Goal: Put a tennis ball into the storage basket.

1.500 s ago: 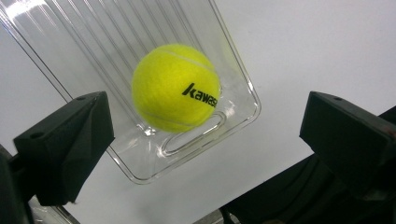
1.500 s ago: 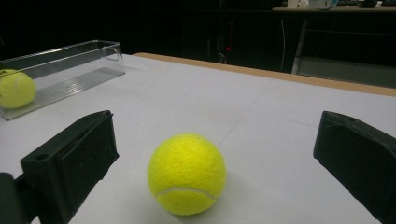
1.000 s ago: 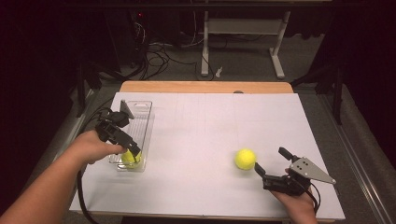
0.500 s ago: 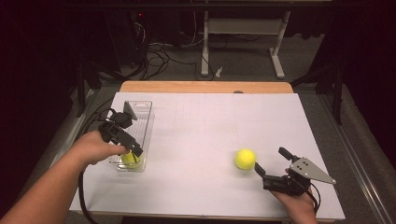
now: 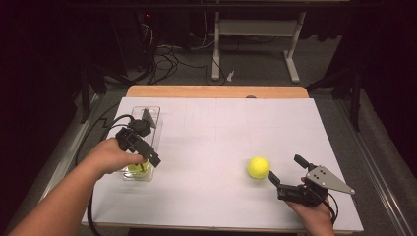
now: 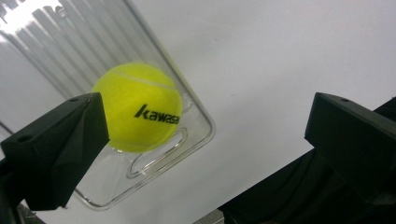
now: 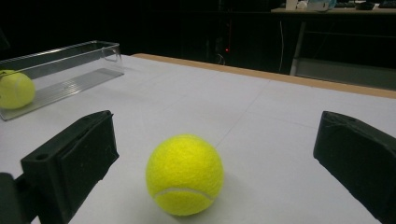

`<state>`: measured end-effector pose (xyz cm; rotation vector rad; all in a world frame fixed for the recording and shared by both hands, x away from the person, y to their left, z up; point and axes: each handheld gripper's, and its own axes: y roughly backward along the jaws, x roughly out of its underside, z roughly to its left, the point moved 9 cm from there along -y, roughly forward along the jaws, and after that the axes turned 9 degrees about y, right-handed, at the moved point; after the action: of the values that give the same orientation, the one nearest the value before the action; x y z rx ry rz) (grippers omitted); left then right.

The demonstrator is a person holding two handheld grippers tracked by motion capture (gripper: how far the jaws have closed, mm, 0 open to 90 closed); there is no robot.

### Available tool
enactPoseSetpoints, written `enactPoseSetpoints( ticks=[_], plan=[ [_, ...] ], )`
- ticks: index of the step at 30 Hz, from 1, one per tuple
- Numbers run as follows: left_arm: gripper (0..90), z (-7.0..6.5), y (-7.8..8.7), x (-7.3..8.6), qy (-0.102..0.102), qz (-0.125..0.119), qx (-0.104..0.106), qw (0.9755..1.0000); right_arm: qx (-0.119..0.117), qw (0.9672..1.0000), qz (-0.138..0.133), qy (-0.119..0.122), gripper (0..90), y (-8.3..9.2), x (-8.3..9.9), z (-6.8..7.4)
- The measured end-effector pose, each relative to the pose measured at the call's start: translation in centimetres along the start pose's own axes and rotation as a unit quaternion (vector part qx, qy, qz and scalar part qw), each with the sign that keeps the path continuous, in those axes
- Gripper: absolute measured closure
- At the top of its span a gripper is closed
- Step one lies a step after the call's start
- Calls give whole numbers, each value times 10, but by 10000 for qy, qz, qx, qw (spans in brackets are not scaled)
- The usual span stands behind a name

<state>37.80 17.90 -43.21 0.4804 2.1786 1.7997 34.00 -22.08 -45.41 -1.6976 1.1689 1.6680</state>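
Note:
A yellow tennis ball (image 6: 137, 107) lies in the near end of a clear plastic tray (image 5: 152, 115) at the table's left. My left gripper (image 5: 146, 163) hovers just over it. Its jaws have just been opening and now stand wide, off the ball, which rests on the tray floor (image 6: 154, 163) beside the left jaw. A second yellow tennis ball (image 5: 258, 167) sits on the white table at the right. My right gripper (image 5: 285, 169) lies open close behind it, and the ball (image 7: 184, 175) shows low between the two jaws without touching them.
The white sheet (image 5: 216, 132) covers the table, with a wooden edge (image 5: 216, 91) at the far side. The far end of the tray (image 7: 70, 60) holds nothing. Beyond the table stand a desk frame (image 5: 255, 34) and floor cables (image 5: 167, 54).
The left gripper's jaws have spread wider over the ball in the tray and the left hand has shifted a little. The right gripper and its ball have stayed put.

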Motion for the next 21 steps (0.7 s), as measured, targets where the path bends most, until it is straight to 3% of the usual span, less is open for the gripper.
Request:
enactPoseSetpoints(
  ticks=[15, 21],
  plan=[
    [9, -51, -13, -18, -483, -184, 30, 9987, -7, 10000, 17, 15, 1, 0, 0, 1],
    [9, -75, -16, -25, -637, -137, 48, 9979, -6, 10000, 6, -2, 1, -1, 0, 1]
  ],
)
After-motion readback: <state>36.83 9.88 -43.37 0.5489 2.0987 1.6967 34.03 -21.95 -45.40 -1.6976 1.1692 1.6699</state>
